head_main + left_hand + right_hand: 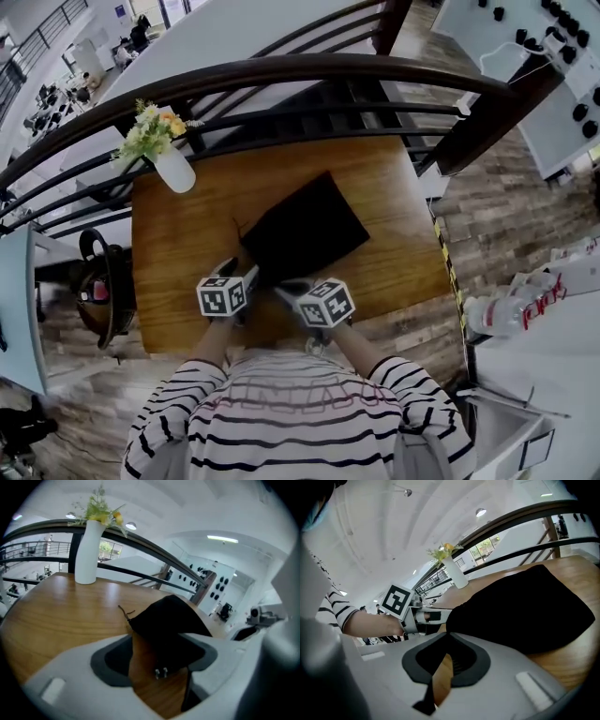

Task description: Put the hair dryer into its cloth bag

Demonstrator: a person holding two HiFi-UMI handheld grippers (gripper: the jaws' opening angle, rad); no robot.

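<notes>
The black cloth bag (305, 228) lies bulging in the middle of the wooden table (187, 234). The hair dryer itself is hidden. In the left gripper view a two-pin plug (161, 671) and a dark cord (187, 693) show at the bag's (168, 625) near end. My left gripper (159, 641) stands open around that end, pads off the cloth; in the head view it (251, 278) sits at the bag's near corner. My right gripper (447, 638) is shut right at the bag's (525, 611) edge, beside the left one (286, 292). Whether cloth is pinched is unclear.
A white vase with flowers (173, 167) stands at the table's far left corner (88, 550). A dark curved railing (281, 70) runs just behind the table. A black bag (98, 291) sits on the floor at the left, and bottles (511, 309) lie on a white counter at the right.
</notes>
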